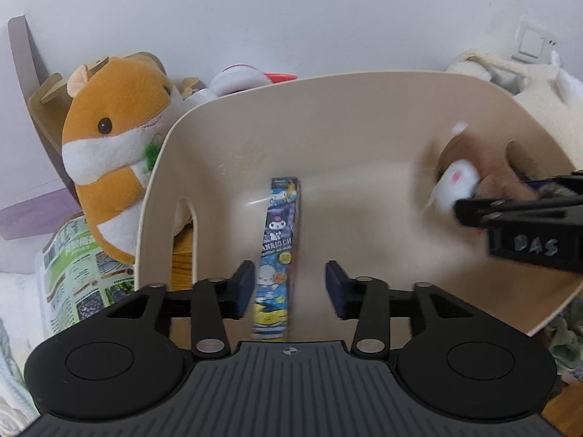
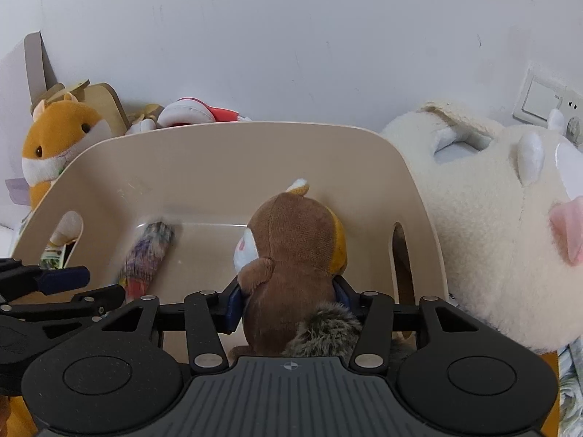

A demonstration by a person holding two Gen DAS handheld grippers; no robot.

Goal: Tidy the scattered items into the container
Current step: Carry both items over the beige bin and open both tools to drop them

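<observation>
Gripping a brown squirrel toy (image 2: 295, 255) between its pads, the right gripper (image 2: 289, 300) is holding it upright over the beige bin (image 2: 233, 153), close to the bin's 3 o'clock wall. The left gripper (image 1: 289, 287) is hanging released above a cartoon-printed snack packet (image 1: 278, 251), which is lying on the bin's floor between the spread fingers, nearer the left one.

Only the left wrist view is showing the packet's print sharply; the right wrist view is blurring it. That left view is also catching the right gripper entering at 3 o'clock with the squirrel smeared by motion.

Sitting outside the bin are an orange hamster plush (image 1: 116, 145) at 9 o'clock and a large cream plush (image 2: 510, 236) at 3 o'clock. A white wall (image 2: 291, 36) with a switch plate (image 2: 546, 102) is standing behind.
</observation>
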